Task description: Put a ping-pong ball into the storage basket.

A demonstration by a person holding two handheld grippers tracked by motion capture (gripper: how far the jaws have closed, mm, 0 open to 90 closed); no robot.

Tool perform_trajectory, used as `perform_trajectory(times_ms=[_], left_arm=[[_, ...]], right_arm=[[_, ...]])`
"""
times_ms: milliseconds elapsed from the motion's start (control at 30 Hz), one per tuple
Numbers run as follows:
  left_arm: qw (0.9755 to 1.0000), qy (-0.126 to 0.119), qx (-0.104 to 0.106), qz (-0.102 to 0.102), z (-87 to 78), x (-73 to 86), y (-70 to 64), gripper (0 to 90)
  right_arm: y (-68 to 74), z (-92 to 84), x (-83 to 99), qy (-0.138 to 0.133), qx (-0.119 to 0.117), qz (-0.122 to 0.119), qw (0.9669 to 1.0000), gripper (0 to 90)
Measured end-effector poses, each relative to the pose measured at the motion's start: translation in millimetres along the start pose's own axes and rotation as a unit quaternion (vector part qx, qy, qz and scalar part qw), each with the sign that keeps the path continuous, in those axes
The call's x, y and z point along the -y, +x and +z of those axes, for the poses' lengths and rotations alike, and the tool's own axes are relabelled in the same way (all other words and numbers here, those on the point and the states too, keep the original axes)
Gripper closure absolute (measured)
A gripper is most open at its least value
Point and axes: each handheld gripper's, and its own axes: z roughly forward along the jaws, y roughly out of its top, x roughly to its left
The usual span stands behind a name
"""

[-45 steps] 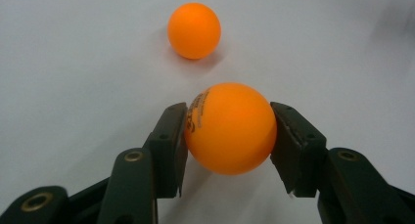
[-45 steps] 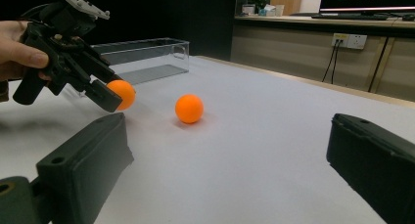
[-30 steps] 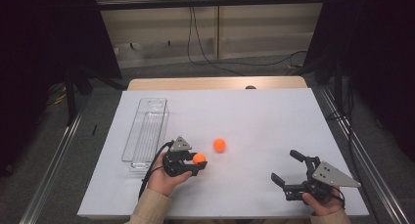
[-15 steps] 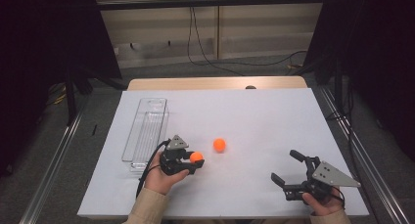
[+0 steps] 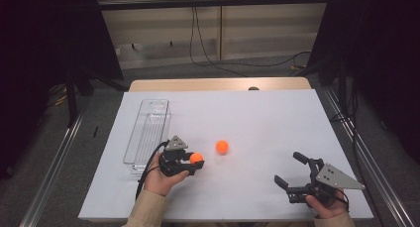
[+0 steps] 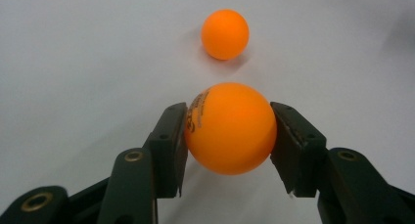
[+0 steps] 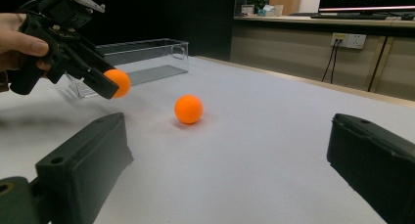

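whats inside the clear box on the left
Nothing shows inside the clear box; its bottom reads bare through the walls. The near end is partly covered by the left gripper, which holds an orange ball.

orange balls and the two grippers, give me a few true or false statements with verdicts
1. The left gripper is shut on an orange ball. True.
2. The second orange ball lies inside the clear box. False: it lies on the white table, apart from the box.
3. The right gripper has its jaws spread with nothing between them. True.
4. The held ball rests on the table. False: in the right gripper view it hangs above the surface.
5. The clear box holds three balls. False: no ball shows in it.
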Motion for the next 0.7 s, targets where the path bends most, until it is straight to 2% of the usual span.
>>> perform_trajectory(times_ms=[700], left_arm=[[0.9999, -0.003, -0.009, -0.008, -8.2, -0.9, 7.1, 50.9]], right_arm=[[0.0, -0.2, -0.2, -0.001, 0.000, 0.001, 1.0000, 1.4]])
